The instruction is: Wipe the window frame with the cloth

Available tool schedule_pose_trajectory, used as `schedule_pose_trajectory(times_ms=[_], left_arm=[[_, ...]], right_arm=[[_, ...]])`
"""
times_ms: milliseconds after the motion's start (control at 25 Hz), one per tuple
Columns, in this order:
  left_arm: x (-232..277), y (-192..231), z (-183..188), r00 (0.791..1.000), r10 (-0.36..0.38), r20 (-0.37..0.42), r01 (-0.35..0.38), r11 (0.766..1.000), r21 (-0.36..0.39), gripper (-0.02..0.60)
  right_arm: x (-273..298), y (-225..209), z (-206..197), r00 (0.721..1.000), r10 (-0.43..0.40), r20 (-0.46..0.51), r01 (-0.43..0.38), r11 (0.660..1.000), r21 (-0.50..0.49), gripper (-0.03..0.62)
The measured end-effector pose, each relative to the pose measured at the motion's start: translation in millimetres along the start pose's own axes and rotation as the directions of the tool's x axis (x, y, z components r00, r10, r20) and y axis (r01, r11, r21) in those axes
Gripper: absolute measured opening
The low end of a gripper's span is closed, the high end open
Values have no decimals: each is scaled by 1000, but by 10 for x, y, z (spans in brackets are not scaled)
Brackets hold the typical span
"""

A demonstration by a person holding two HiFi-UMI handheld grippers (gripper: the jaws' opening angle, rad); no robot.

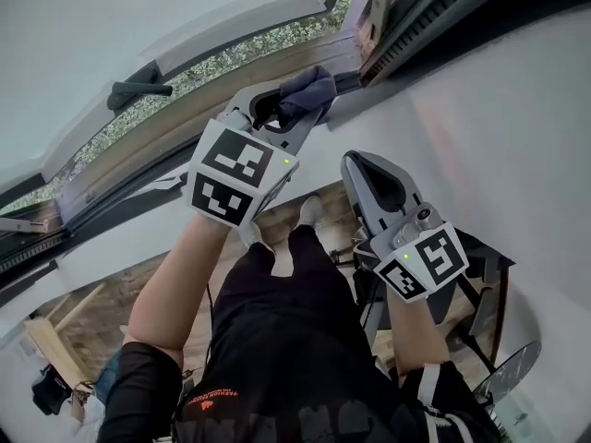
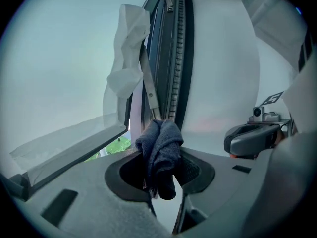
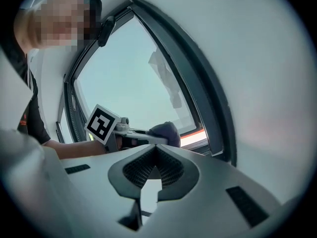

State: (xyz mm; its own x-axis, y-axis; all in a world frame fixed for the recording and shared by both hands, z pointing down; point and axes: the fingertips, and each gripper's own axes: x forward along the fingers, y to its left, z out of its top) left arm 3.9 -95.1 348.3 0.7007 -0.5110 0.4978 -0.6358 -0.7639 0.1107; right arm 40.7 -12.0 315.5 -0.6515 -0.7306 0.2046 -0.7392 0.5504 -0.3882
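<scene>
Window handle (image 1: 138, 89): dark lever on the pale sash, at our far left.
Window frame (image 1: 166, 123): we note a beige lower rail running up to the right.
Left gripper (image 1: 288, 109): jaws pinching the cloth, raised to the frame.
Cloth (image 2: 159, 150): dark blue, bunched between the left jaws, at the rail near its corner; we cannot confirm contact.
Right gripper (image 3: 154, 150): jaws pressed together, empty, beside the left one.
</scene>
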Motion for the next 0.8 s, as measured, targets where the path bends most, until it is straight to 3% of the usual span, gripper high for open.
schedule_pose_trajectory(times_ms=[480, 800], left_arm=[[98, -235, 775, 996, -28, 90, 21, 997, 76, 144], [251, -294, 809, 995, -37, 91, 30, 997, 72, 144]], right_arm=[[-226, -187, 377, 998, -29, 47, 30, 999, -26, 5], [-305, -286, 349, 998, -41, 38, 41, 999, -16, 5]])
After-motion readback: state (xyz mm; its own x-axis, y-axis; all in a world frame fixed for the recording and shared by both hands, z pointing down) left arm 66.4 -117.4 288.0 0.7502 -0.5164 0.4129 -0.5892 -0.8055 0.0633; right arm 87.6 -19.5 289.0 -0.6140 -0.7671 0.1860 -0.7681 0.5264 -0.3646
